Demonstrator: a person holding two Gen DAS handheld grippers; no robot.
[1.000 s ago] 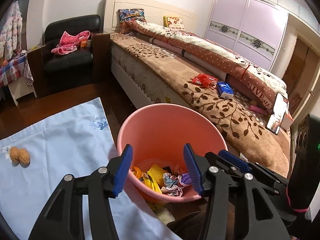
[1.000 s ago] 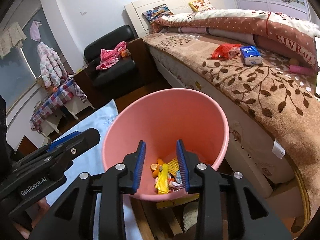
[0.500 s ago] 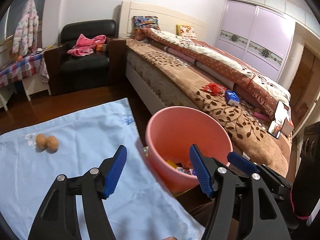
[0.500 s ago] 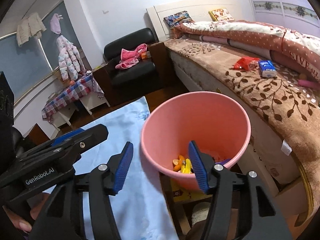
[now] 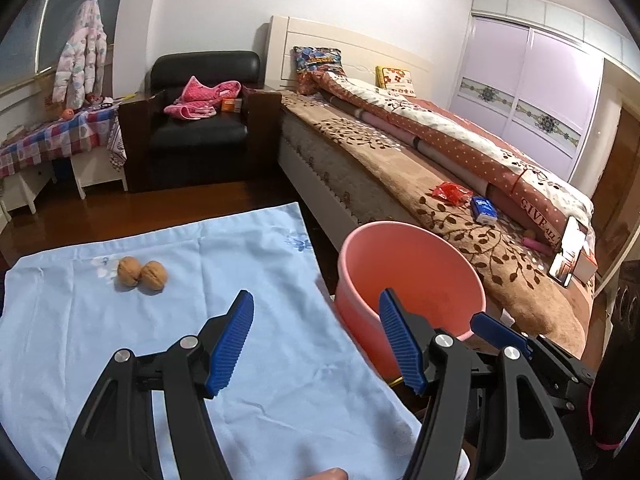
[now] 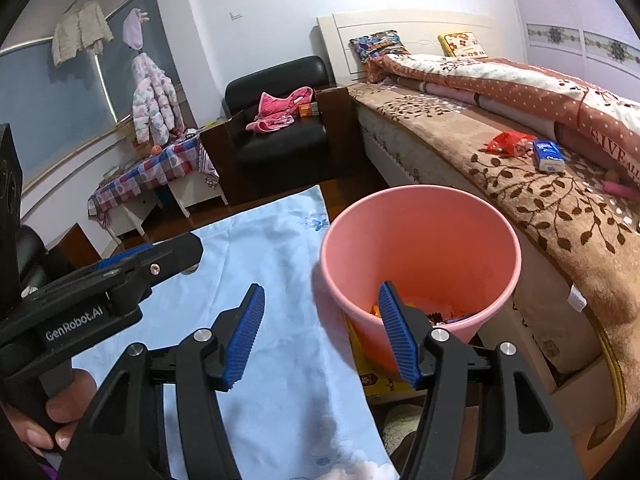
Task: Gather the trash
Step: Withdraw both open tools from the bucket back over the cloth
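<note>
Both tongs, left (image 5: 316, 338) and right (image 6: 322, 334), gape empty beside my bin (image 6: 420, 248) holding wrappers, drop looks done, next I'd reach left for the walnuts (image 5: 142, 274) on the cloth (image 5: 240, 256).

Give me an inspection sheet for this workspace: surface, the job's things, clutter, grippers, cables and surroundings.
Surface: pale blue cloth spread flat, lightly creased.
Job's things: round pink plastic bin beside the cloth's edge, with wrappers in its bottom; two brown walnuts side by side on the cloth.
Clutter: red crinkled wrapper and small blue packet on the brown leaf-patterned bed cover.
Grippers: left gripper open, nothing between the blue pads; right gripper open, empty, over the bin's near rim.
Cables: nothing seen.
Surroundings: black leather armchair holding pink clothes, checked-cloth table, lilac wardrobe doors, dark wooden floor.
</note>
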